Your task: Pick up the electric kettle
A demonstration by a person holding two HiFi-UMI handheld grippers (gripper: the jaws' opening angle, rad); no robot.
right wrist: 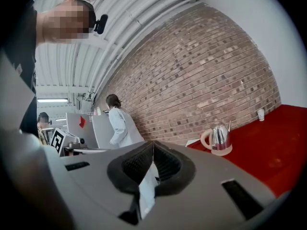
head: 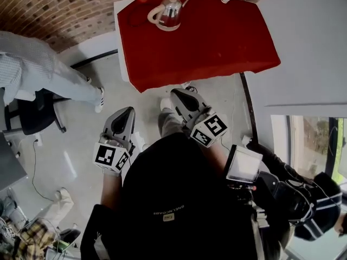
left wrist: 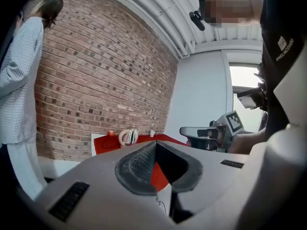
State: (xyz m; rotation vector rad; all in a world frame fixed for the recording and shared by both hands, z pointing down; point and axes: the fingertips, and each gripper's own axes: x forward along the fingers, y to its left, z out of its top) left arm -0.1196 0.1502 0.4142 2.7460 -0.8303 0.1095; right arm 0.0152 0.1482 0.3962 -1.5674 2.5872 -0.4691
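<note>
Fingers (left wrist: 139, 163) of the left gripper (head: 128, 111) sit clenched on nothing, the right gripper (head: 178, 93) is likewise clamped tight and empty, both well short of the red table (head: 227, 42), where the kettle (head: 169, 14) stands upright near the far edge.

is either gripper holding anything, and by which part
Nothing is held: left gripper and right gripper are shut and empty; the electric kettle stands untouched on the red table.
</note>
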